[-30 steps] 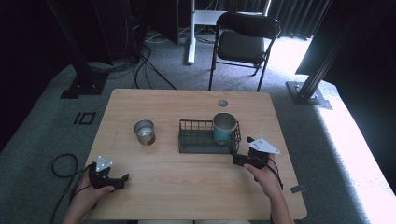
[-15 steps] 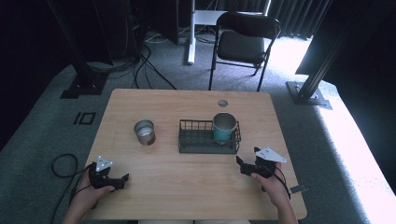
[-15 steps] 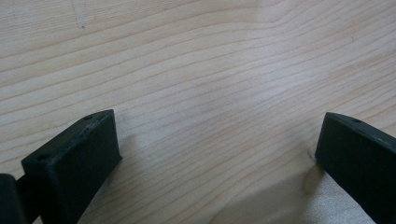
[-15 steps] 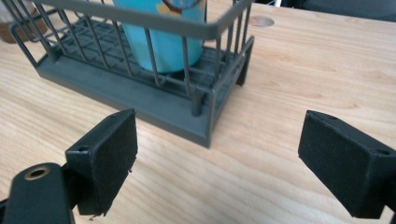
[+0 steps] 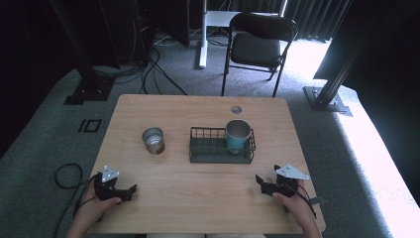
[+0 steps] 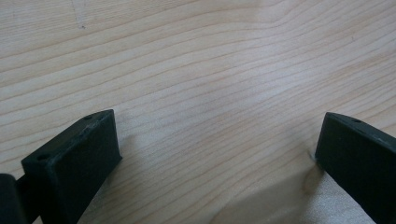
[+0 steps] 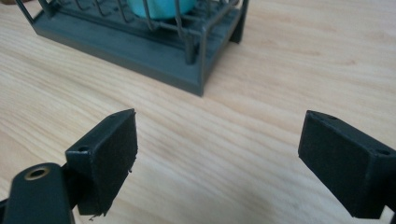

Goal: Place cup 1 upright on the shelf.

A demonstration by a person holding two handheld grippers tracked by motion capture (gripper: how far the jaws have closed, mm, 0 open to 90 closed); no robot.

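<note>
Teal cup (image 5: pixel 237 136) stands upright in the right end of the wire basket (image 5: pixel 221 146); its base also shows at the top of the right gripper view (image 7: pixel 160 8), behind the basket's bars. Basket (image 7: pixel 140 39) sits mid-worktop, slightly right of centre. Metal tin (image 5: pixel 153 140) stands open-side up on the worktop left of the basket, apart from it.

Small round grommet (image 5: pixel 236 109) in the worktop behind the basket, near the far edge.

My right tongs (image 5: pixel 262 183) are at the near right of the worktop (image 5: pixel 198 198), in front of the basket's right end and clear of it, pointing left. In the right gripper view the right tongs (image 7: pixel 219 144) are spread wide with nothing between them, just bare wood; basket corner straight ahead, not touching.

My left tongs (image 5: pixel 126 191) are at the near left corner, pointing right, well apart from the tin. In the left gripper view the left tongs (image 6: pixel 217 154) are also spread wide, gripping nothing, close over the wood grain.

My hands come in from the near edge, left hand (image 5: pixel 94 206) and right hand (image 5: pixel 297 208) each wrapped on a grip. Grey plate on top of each.

Beyond the worktop: black folding chair (image 5: pixel 260 44) on grey carpet, cables on the floor at far left.
</note>
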